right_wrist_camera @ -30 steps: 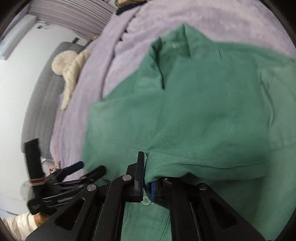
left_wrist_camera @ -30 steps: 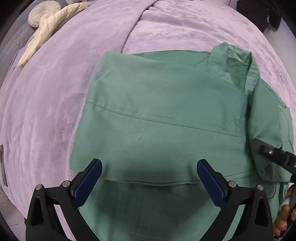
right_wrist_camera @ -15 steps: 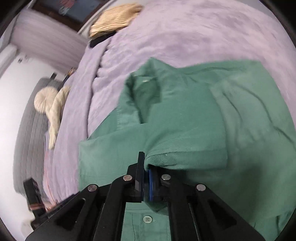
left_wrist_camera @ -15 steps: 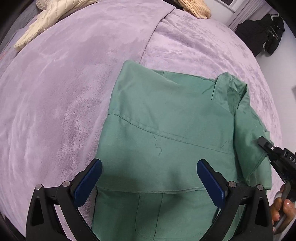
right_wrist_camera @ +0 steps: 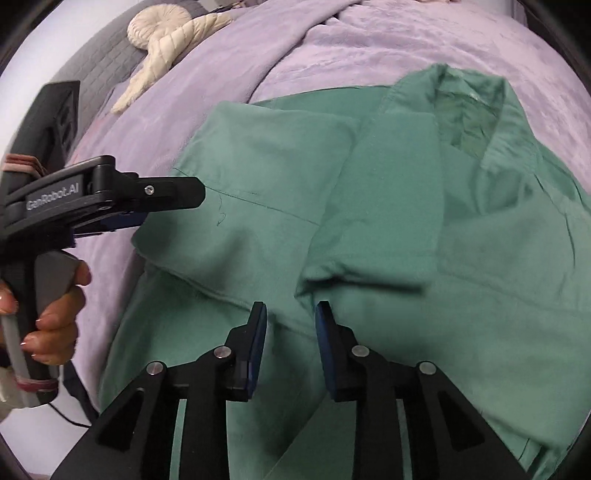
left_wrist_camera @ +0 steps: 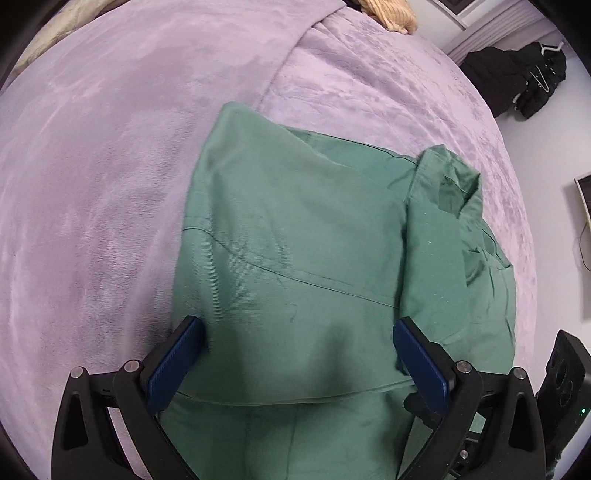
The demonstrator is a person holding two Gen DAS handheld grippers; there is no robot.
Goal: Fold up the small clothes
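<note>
A green collared shirt (left_wrist_camera: 295,258) lies on the purple bedspread (left_wrist_camera: 110,166), with both sides folded in over its middle. Its collar (right_wrist_camera: 469,122) points away from me. In the left wrist view my left gripper (left_wrist_camera: 295,354) hovers over the shirt's near part, jaws wide open and nothing between the pads. My right gripper (right_wrist_camera: 290,325) is opening, its blue pads apart and bare. The short sleeve's cuff (right_wrist_camera: 369,266) lies flat just beyond its fingertips. The right wrist view shows the left gripper (right_wrist_camera: 170,206) from the side, over the shirt's left edge, held by a hand (right_wrist_camera: 55,306).
A cream cushion (right_wrist_camera: 166,33) rests at the head of the bed by a grey padded headboard (right_wrist_camera: 92,74). A tan knitted item (left_wrist_camera: 391,14) lies at the far edge. Dark clothes (left_wrist_camera: 517,77) hang beyond the bed's right side. Bedspread surrounds the shirt.
The right gripper let go of the sleeve it was carrying, and the sleeve now lies folded over the shirt. Both grippers drew back from the shirt; the left stayed open.
</note>
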